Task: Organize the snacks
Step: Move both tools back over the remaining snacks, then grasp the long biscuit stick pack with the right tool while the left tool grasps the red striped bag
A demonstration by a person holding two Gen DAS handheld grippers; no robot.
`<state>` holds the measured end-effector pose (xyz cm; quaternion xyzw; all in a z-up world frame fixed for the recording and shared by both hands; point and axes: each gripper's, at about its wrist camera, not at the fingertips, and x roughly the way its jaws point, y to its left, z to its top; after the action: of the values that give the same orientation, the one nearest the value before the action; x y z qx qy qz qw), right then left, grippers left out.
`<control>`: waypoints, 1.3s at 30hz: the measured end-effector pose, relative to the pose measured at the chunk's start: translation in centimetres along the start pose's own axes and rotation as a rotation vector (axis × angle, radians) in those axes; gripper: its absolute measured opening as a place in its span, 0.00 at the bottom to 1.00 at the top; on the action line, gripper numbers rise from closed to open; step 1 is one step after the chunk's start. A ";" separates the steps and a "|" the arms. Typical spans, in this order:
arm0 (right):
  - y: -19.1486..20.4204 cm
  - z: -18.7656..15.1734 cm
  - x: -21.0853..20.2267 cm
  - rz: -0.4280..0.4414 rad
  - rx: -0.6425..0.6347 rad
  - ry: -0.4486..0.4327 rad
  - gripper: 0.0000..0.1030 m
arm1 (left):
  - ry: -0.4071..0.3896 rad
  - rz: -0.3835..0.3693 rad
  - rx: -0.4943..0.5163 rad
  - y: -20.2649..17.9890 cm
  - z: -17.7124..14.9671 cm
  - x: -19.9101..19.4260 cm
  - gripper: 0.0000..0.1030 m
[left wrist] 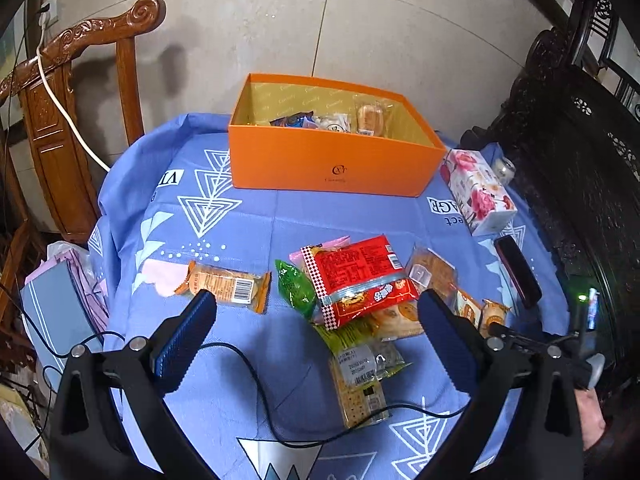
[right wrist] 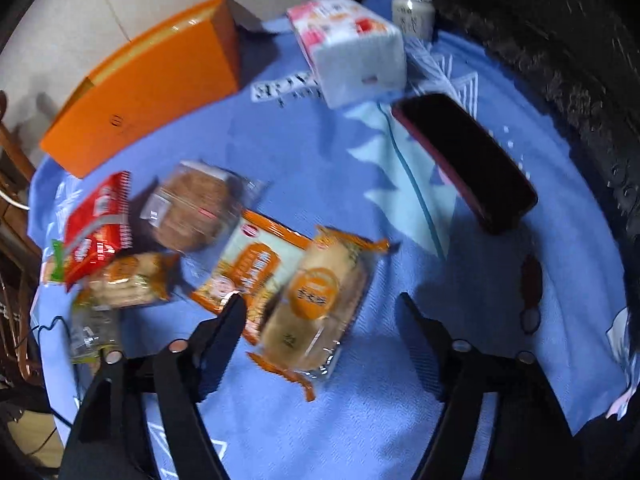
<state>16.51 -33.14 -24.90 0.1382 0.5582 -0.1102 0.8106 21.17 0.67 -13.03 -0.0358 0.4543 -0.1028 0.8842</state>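
Your left gripper (left wrist: 316,308) hangs above a blue patterned cloth (left wrist: 256,224), its two ribbed fingers spread wide with nothing between them. Beyond it sits an orange box (left wrist: 332,160), open at the top, with a few wrapped snacks already lying inside against its far wall. A loose heap of snacks lies on the cloth between the fingers and the box: a red packet (left wrist: 360,276) on top, a green packet (left wrist: 294,286) just beside it on its left, and a clear pack of crackers (left wrist: 360,392) nearest you. An orange-wrapped biscuit pack (left wrist: 230,286) lies apart on the left, close to the left finger tip.

Your right gripper (right wrist: 320,312) is also wide open and holds nothing. Its picture is blurred. A bun in an orange-edged wrapper (right wrist: 316,300) lies on the cloth just ahead of the left finger, overlapping a flat orange-and-white packet (right wrist: 256,264). A round brown cake in clear wrap (right wrist: 192,208) rests farther off, near the red packet. To the right of the box stands a flowered tissue pack (right wrist: 352,48), with a small can (right wrist: 412,12) behind it. A dark phone in a red case (right wrist: 468,160) lies on the cloth well right of the snacks. A carved wooden chair (left wrist: 60,92) stands at the left, behind the table.
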 end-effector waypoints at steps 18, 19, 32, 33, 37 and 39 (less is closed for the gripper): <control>-0.8 -1.0 0.1 0.014 -0.033 -0.009 0.22 | 0.038 0.043 0.104 -0.5 -0.2 3.2 0.96; -0.8 -1.1 -0.5 0.033 -0.031 -0.016 0.22 | 0.032 0.038 0.136 -0.8 -0.1 3.6 0.96; 3.2 -0.9 -4.9 0.205 -0.113 -0.032 0.22 | 0.095 -0.128 0.705 -5.4 0.8 13.6 0.96; 3.2 -0.7 -4.6 0.208 -0.114 -0.027 0.22 | 0.106 -0.141 0.720 -5.5 0.7 14.0 0.96; 3.8 -0.9 -4.6 0.210 -0.114 -0.011 0.22 | 0.141 -0.198 0.793 -5.7 0.2 15.6 0.96; 3.9 -0.8 -4.3 0.206 -0.114 -0.005 0.22 | 0.154 -0.205 0.829 -6.0 -0.2 16.1 0.96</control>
<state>15.57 -29.08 -20.78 0.1486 0.5445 0.0053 0.8255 29.24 -8.63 -25.08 0.2854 0.4332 -0.3662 0.7725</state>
